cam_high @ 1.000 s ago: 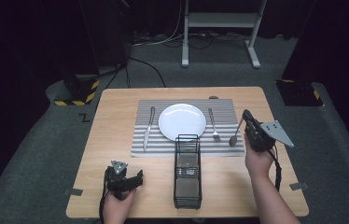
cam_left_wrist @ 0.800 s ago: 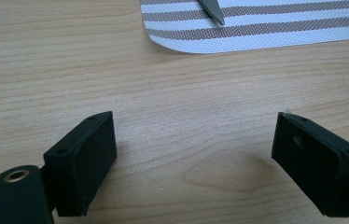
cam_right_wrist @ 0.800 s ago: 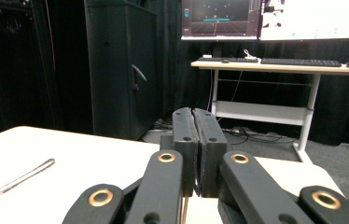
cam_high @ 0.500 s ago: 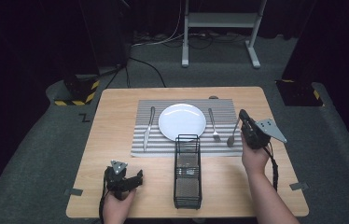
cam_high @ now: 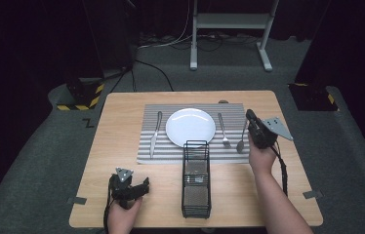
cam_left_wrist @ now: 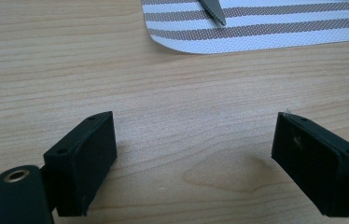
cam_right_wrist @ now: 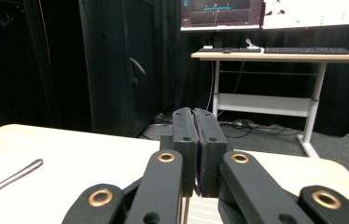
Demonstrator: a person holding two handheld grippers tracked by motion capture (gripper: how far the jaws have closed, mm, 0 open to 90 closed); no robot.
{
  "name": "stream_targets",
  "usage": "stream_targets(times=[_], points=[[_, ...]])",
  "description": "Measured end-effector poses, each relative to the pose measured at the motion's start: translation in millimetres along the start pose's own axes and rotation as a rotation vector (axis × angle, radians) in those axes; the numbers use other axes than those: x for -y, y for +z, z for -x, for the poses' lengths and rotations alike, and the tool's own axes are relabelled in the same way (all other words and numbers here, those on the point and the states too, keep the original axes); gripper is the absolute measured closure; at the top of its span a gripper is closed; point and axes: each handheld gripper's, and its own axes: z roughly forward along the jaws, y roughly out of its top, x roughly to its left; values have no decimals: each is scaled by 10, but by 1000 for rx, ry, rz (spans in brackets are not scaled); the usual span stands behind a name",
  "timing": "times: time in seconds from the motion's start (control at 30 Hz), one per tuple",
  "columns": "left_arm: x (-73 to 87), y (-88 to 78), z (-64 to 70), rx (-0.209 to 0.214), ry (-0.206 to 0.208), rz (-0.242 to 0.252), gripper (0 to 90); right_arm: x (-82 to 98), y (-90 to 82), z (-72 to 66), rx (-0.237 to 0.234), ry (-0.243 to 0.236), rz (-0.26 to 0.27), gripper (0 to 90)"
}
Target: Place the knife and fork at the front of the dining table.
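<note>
Spoon [cam_high: 242, 138] lies right of centre in the high view, just beside your right gripper [cam_high: 252, 117]; whether it is held you cannot tell, because its jaws, pressed together, hide the tip. Your left gripper [cam_high: 144, 184], lower left, has jaws wide apart over bare table [cam_high: 122, 117], with nothing between.

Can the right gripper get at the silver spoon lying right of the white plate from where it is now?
Probably yes: the right gripper hovers just beside the silver spoon, nothing between them, but its jaws are shut and must open first.
</note>
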Motion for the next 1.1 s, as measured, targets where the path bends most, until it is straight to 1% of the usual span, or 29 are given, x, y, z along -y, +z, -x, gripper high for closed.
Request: stream_targets(times=[0.07, 0.2, 0.3, 0.4, 0.53, 0.7, 0.87, 0.97, 1.1], points=[[0, 0, 1, -1, 1, 0, 137, 3, 79, 23, -1, 15, -10, 886], [0, 3, 7, -2, 0, 0, 135, 16, 225, 36, -6, 17, -27, 886], [0, 4, 10, -4, 2, -1, 135, 34, 321, 23, -11, 6, -35, 886], [0, 4, 10, -5, 2, -1, 135, 59, 410, 20, -14, 6, -44, 885], [0, 4, 11, -5, 3, -2, 136, 102, 512, 10, -9, -4, -46, 884], [-1, 5, 12, -4, 3, -2, 135, 138, 594, 5, -6, -4, -53, 884], [-1, 7, 12, -1, 2, -2, 133, 155, 669, -11, -3, -9, -73, 884], [-1, 7, 11, 0, 1, -2, 133, 180, 692, -10, 2, -7, -75, 883], [-2, 8, 10, 1, 2, -2, 131, 218, 711, 9, 4, 0, -96, 880]])
